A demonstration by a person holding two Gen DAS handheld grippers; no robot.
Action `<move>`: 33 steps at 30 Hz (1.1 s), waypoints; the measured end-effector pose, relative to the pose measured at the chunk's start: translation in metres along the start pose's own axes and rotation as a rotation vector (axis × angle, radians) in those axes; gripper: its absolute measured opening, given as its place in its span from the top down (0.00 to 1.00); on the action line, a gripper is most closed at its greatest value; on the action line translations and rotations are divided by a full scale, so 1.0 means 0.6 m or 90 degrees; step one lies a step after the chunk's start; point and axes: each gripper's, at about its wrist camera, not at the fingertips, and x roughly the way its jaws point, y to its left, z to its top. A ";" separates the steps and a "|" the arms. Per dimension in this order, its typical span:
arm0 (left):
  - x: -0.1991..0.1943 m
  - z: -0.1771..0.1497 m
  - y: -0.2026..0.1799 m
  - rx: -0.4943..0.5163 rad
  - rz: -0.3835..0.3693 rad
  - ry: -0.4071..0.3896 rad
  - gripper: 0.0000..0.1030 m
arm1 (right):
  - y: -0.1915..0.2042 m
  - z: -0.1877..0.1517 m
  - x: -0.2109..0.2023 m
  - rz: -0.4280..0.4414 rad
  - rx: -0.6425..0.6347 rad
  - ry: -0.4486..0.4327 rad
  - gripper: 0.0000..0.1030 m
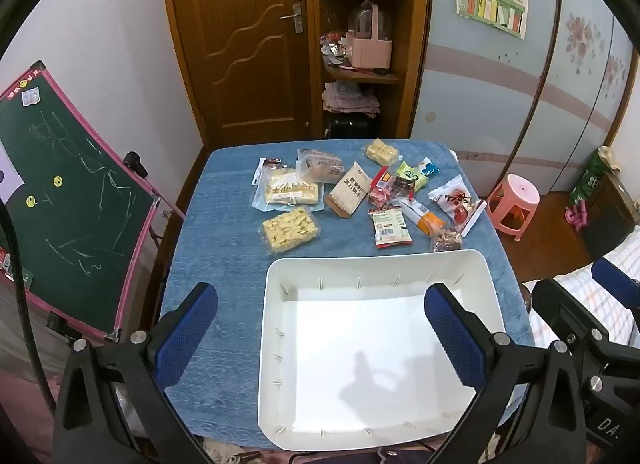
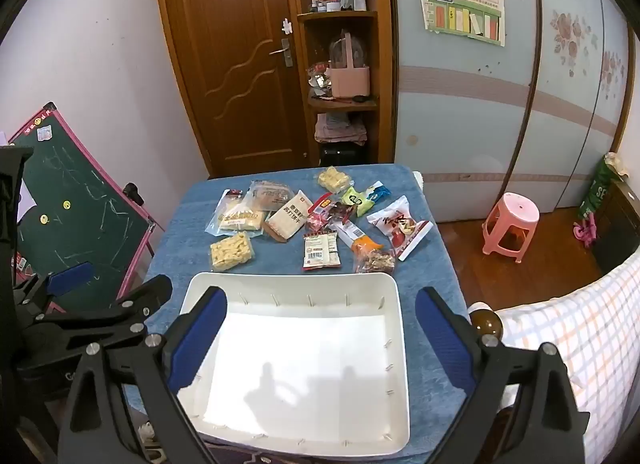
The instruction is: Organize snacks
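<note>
Both grippers hang over the near end of the bin (image 1: 276, 344), jaws spread wide, nothing in them: left gripper (image 1: 320, 336), right gripper (image 2: 320, 340). The bin holds nothing so far.

My worry: the snacks (image 1: 360, 199) lie bunched and overlapping past the bin's far rim, so I could easily pinch two slippery packs at once, or snag the towel (image 1: 216, 264) under them.

Nearest ones are the puffed bar (image 1: 291, 229) on the left and the barcode packet (image 1: 390, 227), just beyond the far rim.
</note>
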 end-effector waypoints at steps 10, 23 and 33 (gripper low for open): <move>-0.001 -0.001 0.002 -0.002 0.001 0.002 0.00 | 0.009 -0.005 0.018 0.004 0.004 0.005 0.07; 0.001 -0.013 0.002 0.001 -0.001 -0.004 0.00 | -0.010 0.001 0.018 -0.011 0.020 0.018 0.07; 0.005 -0.012 0.003 -0.001 -0.002 -0.007 0.00 | -0.018 0.006 0.022 -0.022 0.022 0.021 0.07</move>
